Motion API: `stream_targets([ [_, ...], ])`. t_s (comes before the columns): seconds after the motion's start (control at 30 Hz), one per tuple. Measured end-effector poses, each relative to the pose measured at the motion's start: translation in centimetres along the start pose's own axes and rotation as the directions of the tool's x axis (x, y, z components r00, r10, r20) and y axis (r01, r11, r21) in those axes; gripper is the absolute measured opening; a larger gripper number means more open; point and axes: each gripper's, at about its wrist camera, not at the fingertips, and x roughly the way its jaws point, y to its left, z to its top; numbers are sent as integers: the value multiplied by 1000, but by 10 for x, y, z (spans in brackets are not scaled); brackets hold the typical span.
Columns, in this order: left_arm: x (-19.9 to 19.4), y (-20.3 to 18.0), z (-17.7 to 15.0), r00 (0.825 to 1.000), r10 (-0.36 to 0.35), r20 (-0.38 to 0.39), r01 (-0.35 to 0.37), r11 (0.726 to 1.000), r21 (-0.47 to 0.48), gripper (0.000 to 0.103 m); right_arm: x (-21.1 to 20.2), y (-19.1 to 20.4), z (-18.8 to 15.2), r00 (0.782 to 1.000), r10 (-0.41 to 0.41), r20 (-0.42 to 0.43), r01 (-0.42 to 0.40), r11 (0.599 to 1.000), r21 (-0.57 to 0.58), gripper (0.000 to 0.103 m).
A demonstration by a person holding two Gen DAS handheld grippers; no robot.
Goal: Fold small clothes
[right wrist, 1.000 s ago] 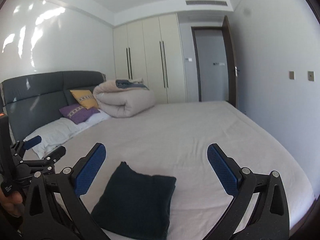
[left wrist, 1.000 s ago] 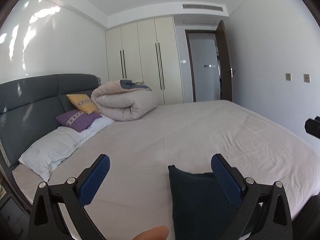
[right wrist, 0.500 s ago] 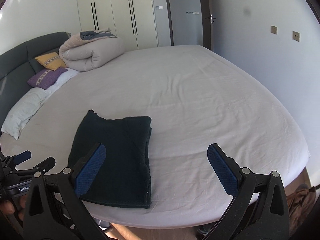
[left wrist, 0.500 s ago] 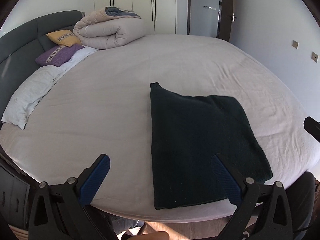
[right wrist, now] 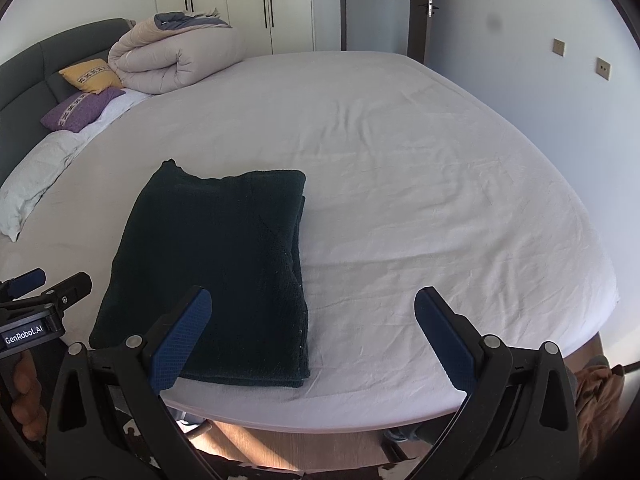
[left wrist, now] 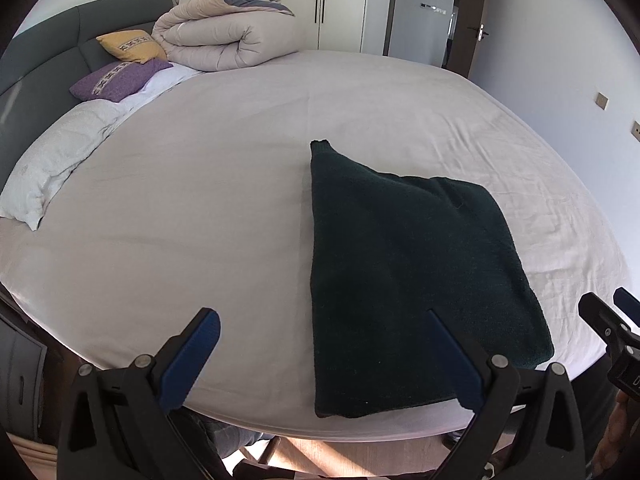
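A dark green knitted garment (left wrist: 404,264) (right wrist: 216,264) lies folded into a rectangle on the white bed sheet (left wrist: 200,184) (right wrist: 420,200), close to the near edge. My left gripper (left wrist: 324,344) is open and held above the bed edge, with its right finger over the garment's near side. My right gripper (right wrist: 312,324) is open too, its left finger over the garment's near right part and nothing between the pads. Each gripper shows at the other view's side edge: the right one (left wrist: 616,320), the left one (right wrist: 40,292).
A rolled beige duvet (left wrist: 228,40) (right wrist: 176,60), yellow and purple cushions (left wrist: 124,64) and a white pillow (left wrist: 52,160) lie at the head end by the grey headboard. Wardrobes and a door stand behind. Wooden floor (right wrist: 300,448) shows below the bed edge.
Both cameras have tilted down from the room towards the bed, so the folded garment now fills the lower views. Both grippers stayed open; the garment has not moved.
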Motion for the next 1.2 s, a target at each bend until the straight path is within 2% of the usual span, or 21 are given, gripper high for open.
stream_targets([
  [1.2,0,-5,-1,1000,-8,7,7,1000,22,103,7,13,-2,999,13,-42,-13,1000,4,103],
])
